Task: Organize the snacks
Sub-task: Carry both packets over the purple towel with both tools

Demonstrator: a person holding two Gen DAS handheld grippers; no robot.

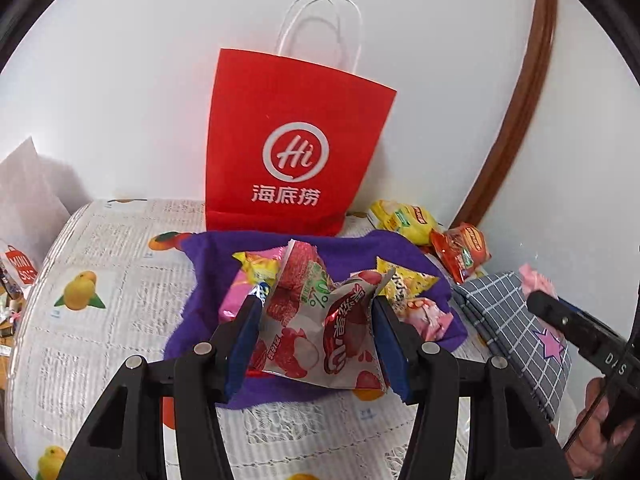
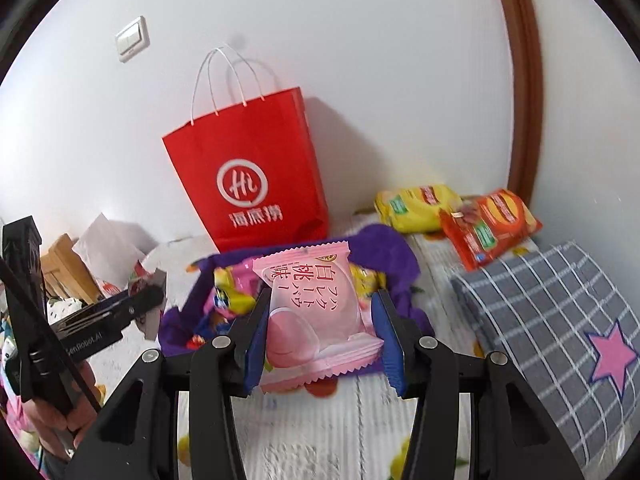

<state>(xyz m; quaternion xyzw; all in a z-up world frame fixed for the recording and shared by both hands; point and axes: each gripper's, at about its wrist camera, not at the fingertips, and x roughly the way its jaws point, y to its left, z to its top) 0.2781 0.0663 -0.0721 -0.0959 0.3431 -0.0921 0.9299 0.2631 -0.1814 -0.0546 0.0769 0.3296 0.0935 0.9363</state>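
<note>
My left gripper (image 1: 316, 312) is shut on a red-and-white lychee snack packet (image 1: 320, 320), held above the purple cloth (image 1: 208, 320) where several small snack packets (image 1: 256, 268) lie. My right gripper (image 2: 320, 312) is shut on a pink peach snack packet (image 2: 316, 312), held over the same purple cloth (image 2: 384, 248). The right gripper also shows at the right edge of the left wrist view (image 1: 538, 300). A red paper bag (image 1: 296, 148) stands upright behind the cloth, against the wall; it also shows in the right wrist view (image 2: 248, 176).
A yellow chip bag (image 2: 416, 208) and an orange chip bag (image 2: 488, 228) lie at the back right. A grey checked cloth with a pink star (image 2: 560, 320) lies at the right. The table has a fruit-print cover (image 1: 100, 280). Clutter sits beyond the left edge (image 2: 108, 256).
</note>
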